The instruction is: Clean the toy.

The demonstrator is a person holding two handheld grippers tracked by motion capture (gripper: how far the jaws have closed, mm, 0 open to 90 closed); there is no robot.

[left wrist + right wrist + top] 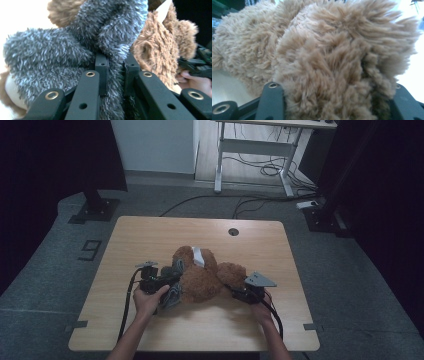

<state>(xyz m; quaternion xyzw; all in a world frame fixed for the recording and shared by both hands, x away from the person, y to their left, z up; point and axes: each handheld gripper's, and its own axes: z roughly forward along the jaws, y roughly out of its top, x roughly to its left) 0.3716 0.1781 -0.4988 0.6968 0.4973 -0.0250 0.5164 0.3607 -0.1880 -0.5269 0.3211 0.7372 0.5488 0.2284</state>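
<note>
Hands come in from the bottom of the high view, each with a gripper on the table (150,330). Between them lies a brown bear (202,277), wearing or lying against a grey fuzzy cloth (172,292) on its left side and showing a white tag (198,256) near its far end. At the bear's left edge, the left gripper (167,282) bites into the grey cloth. On the opposite side, the right gripper (235,291) meets a brown limb at the bear's right edge.

Black jaws rise from the bottom of the left gripper view, nearly together, clenched on a thin fold of the grey cloth (75,50), which bulges above and to the left of them. Brown fur of the bear (155,50) sits just right of the jaws, and the person's other hand (197,83) with its gripper shows beyond it at the right edge.

Jaws in the right gripper view stand apart at the lower corners, with a thick lump of the bear's brown fur (337,62) packed between them. It touches both jaws, so the right gripper (334,100) is grasping the bear's limb. More of the bear stretches away to the upper left of the jaws.
</note>
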